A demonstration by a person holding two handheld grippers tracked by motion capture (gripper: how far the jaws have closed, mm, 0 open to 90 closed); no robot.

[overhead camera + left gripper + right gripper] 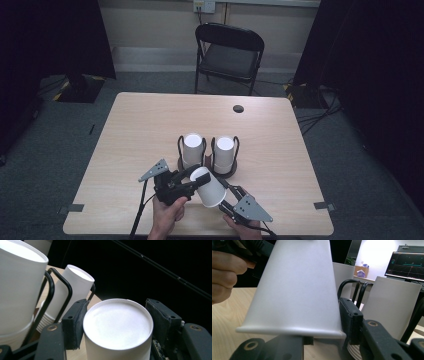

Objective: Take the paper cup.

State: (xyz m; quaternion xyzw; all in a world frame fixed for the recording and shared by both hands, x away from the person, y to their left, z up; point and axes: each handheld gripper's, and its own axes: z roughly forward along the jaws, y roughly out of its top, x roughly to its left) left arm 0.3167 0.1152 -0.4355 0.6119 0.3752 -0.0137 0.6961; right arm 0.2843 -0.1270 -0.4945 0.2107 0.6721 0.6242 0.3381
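A white paper cup (210, 187) hangs tilted above the table's near edge between both grippers. My left gripper (196, 178) is shut on its narrow closed end; in the left gripper view that flat base (117, 327) sits between the two black pads (75, 322). My right gripper (226, 196) is at the cup's wide rim. In the right gripper view the cup (294, 290) rises over the jaws and one pad (350, 320) lies against the wall by the rim. The other jaw is hidden under the rim, so I cannot tell whether it grips.
Two stacks of white cups (192, 149) (224, 152) stand in black wire holders (180, 147) just beyond the held cup, close to its far end. A folding chair (230, 55) stands behind the table (140, 125). The person's hand (224, 272) shows at the left.
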